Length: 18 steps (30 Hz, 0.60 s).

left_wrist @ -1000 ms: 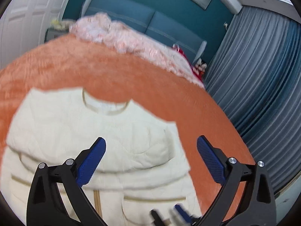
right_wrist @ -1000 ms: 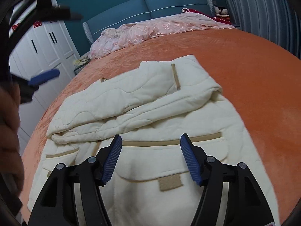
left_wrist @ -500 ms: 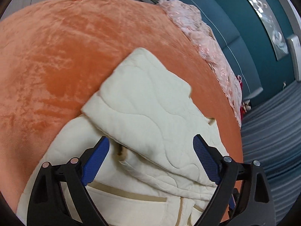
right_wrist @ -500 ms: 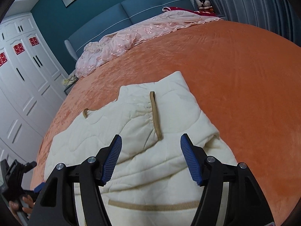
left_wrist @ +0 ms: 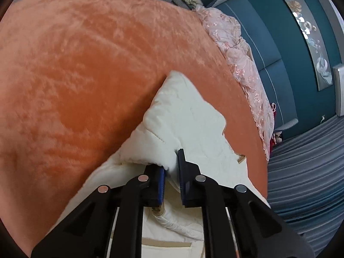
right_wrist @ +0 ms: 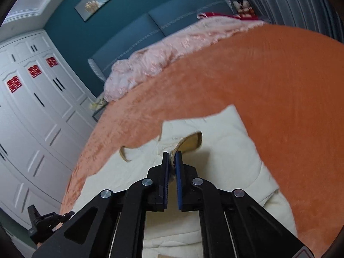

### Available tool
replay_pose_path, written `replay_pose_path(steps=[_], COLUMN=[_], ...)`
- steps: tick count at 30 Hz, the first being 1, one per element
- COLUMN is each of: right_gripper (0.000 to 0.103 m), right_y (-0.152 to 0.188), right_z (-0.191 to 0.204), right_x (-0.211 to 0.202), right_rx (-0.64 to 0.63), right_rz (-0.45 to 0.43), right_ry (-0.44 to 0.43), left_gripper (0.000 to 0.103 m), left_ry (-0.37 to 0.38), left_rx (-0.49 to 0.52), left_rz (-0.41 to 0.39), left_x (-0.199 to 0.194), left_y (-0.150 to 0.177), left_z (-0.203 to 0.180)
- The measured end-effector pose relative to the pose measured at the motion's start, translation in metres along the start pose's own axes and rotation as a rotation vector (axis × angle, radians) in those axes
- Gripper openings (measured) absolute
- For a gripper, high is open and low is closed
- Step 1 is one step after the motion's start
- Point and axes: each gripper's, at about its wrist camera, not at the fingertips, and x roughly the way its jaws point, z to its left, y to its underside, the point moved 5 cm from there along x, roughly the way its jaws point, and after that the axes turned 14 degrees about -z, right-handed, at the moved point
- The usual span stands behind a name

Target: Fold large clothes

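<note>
A cream quilted jacket (left_wrist: 189,116) with tan trim lies partly folded on the orange bed cover (left_wrist: 86,64). My left gripper (left_wrist: 171,168) is at the jacket's folded left edge. Its jaws are closing, and a bunched ridge of cream fabric is pinched between the blue pads (left_wrist: 160,180). In the right wrist view the jacket (right_wrist: 225,150) spreads ahead. There my right gripper (right_wrist: 172,161) is shut on the tan-edged sleeve cuff (right_wrist: 192,140), which curls up just beyond the tips. The lower part of the jacket is hidden under both tools.
Orange bed cover (right_wrist: 268,86) surrounds the jacket on all sides. A crumpled pink blanket (right_wrist: 172,51) lies along the blue headboard (right_wrist: 172,15). White wardrobe doors (right_wrist: 32,107) stand to the left and grey curtains (left_wrist: 305,161) hang beyond the bed's right edge.
Both grippers went from wide open to closed. The left swung in onto the jacket's left folded edge and rolled. The right moved forward onto the sleeve cuff, which now curls up.
</note>
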Motion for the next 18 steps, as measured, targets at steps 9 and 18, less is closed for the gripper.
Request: replay_pose_path(steps=[9,18], right_gripper=[0.004,0.011], right_y=[0.087,0.087], right_z=[-0.052,-0.045], right_x=[0.023,0.024], right_rx=[-0.165,-0.233], right_rz=[0.221,0.233], right_ry=[0.194,0.238], left_gripper=[0.009,0.016], left_ry=[-0.137,-0.205], left_rx=[0.259,0.464], left_rz=[0.021,-0.034], left_x=[0.023,0.018], left_y=[0.039,0.052], left_z=[0.013,0.005])
